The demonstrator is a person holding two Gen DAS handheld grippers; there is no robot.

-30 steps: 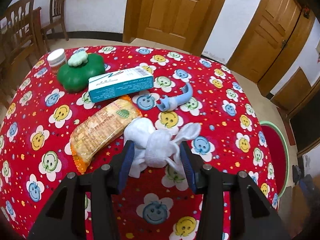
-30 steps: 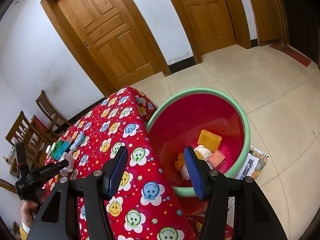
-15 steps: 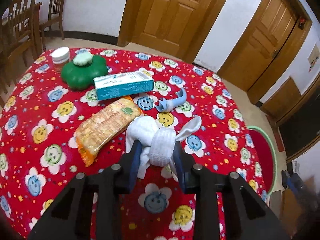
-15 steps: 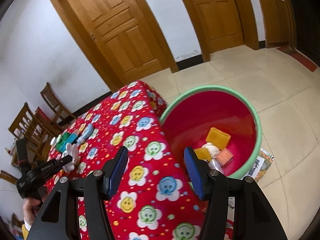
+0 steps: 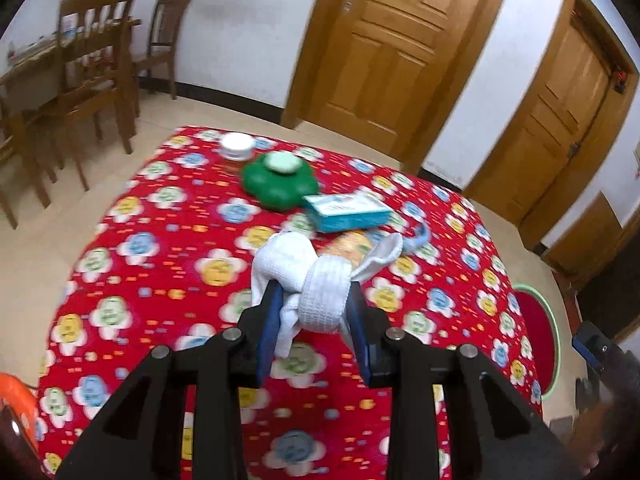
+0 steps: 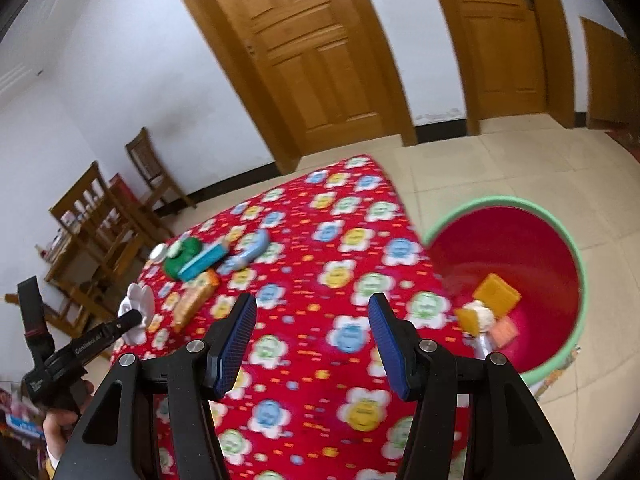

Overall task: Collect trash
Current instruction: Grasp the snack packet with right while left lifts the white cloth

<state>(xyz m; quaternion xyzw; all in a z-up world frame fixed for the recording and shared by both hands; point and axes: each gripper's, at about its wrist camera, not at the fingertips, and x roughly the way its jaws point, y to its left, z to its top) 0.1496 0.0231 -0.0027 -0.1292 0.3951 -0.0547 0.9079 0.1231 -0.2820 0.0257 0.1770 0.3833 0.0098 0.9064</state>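
In the left wrist view the left tool (image 5: pixel 314 312) is pinching a white knotted cloth (image 5: pixel 316 276), lifted clear of the desk (image 5: pixel 160 264). The cloth's long axis runs crosswise to the fingers, from a rounded bunch at about 10 o'clock to a thin tail pointing toward 2 o'clock; a loose end hangs down between the blue pads (image 5: pixel 268 320). Beyond it, toward 12 o'clock, a white-lidded jar (image 5: pixel 237 146), a green flower-shaped box (image 5: pixel 278 180) and a teal carton (image 5: pixel 347 211) lie close together, the carton's long side running roughly 9 to 3. An orange snack packet (image 5: pixel 347 245) and a light blue piece (image 5: pixel 418 238) are partly hidden behind the cloth. The desk's near-left area, around 8 o'clock, is bare patterned cover. At 3 o'clock, past the desk's right edge, part of a green-rimmed red tub (image 5: pixel 536 324) shows on the floor.

In the right wrist view the right tool (image 6: pixel 312 340) is spread wide with nothing between its fingers, above the desk's bare middle. The cloth sits at 9 o'clock in the left tool. At 3 o'clock the tub stands against the desk's edge, holding several small pieces; open tiled floor (image 6: pixel 500 160) lies beyond.
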